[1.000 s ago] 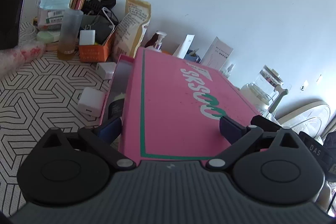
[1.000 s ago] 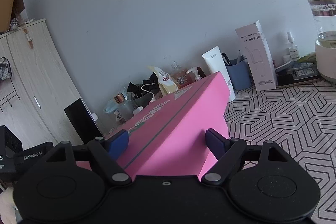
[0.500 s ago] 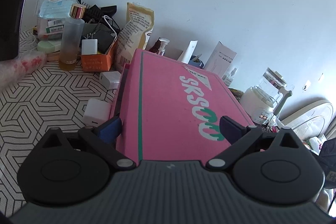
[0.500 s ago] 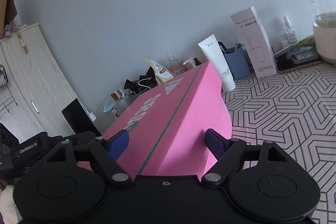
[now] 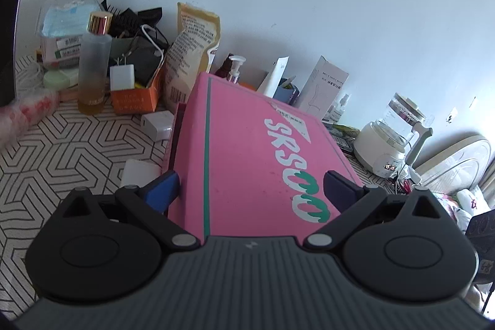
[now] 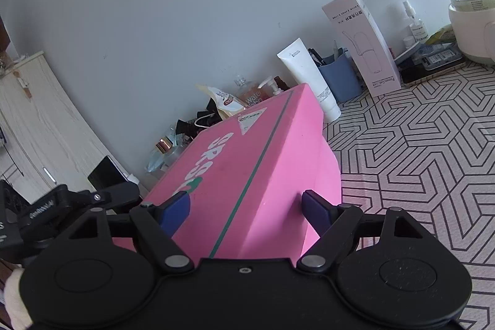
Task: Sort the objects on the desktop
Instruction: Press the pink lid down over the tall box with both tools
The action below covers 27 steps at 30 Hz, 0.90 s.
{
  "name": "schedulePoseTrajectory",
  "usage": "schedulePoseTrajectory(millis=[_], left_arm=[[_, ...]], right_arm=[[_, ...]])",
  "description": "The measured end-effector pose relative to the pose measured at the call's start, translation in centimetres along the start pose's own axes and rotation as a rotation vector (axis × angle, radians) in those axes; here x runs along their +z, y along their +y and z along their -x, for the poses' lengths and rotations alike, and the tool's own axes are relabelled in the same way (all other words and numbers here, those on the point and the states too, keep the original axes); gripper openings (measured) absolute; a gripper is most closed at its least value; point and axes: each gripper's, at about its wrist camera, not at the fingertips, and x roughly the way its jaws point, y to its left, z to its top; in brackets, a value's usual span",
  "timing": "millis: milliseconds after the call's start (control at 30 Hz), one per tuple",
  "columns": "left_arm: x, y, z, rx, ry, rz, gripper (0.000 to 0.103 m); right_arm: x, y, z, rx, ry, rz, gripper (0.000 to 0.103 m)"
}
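Observation:
A large pink box [image 5: 247,156] with white and green lettering and a green stripe is held between both grippers, raised and tilted over the patterned desk. My left gripper [image 5: 252,186] is shut on its near end, blue pads pressing both sides. My right gripper [image 6: 247,209] is shut on the opposite end of the pink box [image 6: 247,169]. The left gripper also shows at the left edge of the right wrist view [image 6: 77,200]. What lies under the box is hidden.
Along the wall stand a frosted bottle [image 5: 92,64], an orange box with a charger [image 5: 133,95], a snack bag [image 5: 191,57], a white tube [image 6: 309,76], a blue pen cup [image 6: 337,76], a tall white carton [image 6: 362,42] and a kettle [image 5: 389,138]. White chargers [image 5: 157,122] lie left of the box.
Both grippers have lifted and turned the pink box, so more of its top shows in the right wrist view. The desk clutter appears lower and farther in the left wrist view.

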Motion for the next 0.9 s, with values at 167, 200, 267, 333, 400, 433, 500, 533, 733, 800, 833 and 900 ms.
schedulePoseTrajectory(millis=[167, 200, 267, 333, 400, 433, 500, 533, 733, 800, 833, 900], left_arm=[[-0.3, 1.0, 0.4, -0.029, -0.005, 0.015, 0.100], [-0.2, 1.1, 0.3, -0.032, -0.002, 0.018, 0.100], [-0.1, 1.2, 0.1, -0.037, 0.003, 0.022, 0.100], [-0.1, 0.9, 0.0, -0.032, 0.011, -0.003, 0.100], [0.0, 1.4, 0.4, -0.056, 0.012, 0.007, 0.100], [0.0, 1.8, 0.7, -0.075, 0.013, 0.019, 0.100], [0.0, 2.7, 1.2, -0.113, 0.014, 0.045, 0.100], [-0.1, 3.1, 1.5, -0.128, 0.014, 0.057, 0.100], [-1.2, 4.8, 1.4, -0.107, 0.028, 0.076, 0.100], [-1.3, 5.2, 0.9, -0.104, 0.035, 0.085, 0.100], [-1.4, 5.4, 0.7, -0.102, 0.039, 0.087, 0.100], [-1.6, 5.6, 0.2, -0.095, 0.048, 0.090, 0.100]], right_arm=[[0.3, 0.9, 0.1, 0.007, -0.002, 0.035, 0.084], [0.3, 0.8, -0.1, 0.002, 0.003, 0.035, 0.084], [0.2, 0.6, -0.5, -0.005, 0.012, 0.031, 0.084], [0.0, 0.3, -0.5, -0.001, 0.009, 0.015, 0.084], [0.0, 0.1, -0.4, 0.009, 0.011, 0.006, 0.084], [-0.1, 0.0, -0.3, 0.018, 0.014, -0.003, 0.084], [-0.2, -0.2, -0.2, 0.042, 0.024, -0.015, 0.084], [-0.2, -0.4, -0.2, 0.048, 0.026, -0.021, 0.084], [-0.4, -0.5, -0.6, 0.053, 0.031, -0.021, 0.084], [-0.7, -0.7, -0.8, 0.042, 0.034, -0.023, 0.084], [-0.8, -0.8, -0.9, 0.034, 0.036, -0.028, 0.084], [-1.1, -1.1, -0.9, 0.020, 0.039, -0.026, 0.084]])
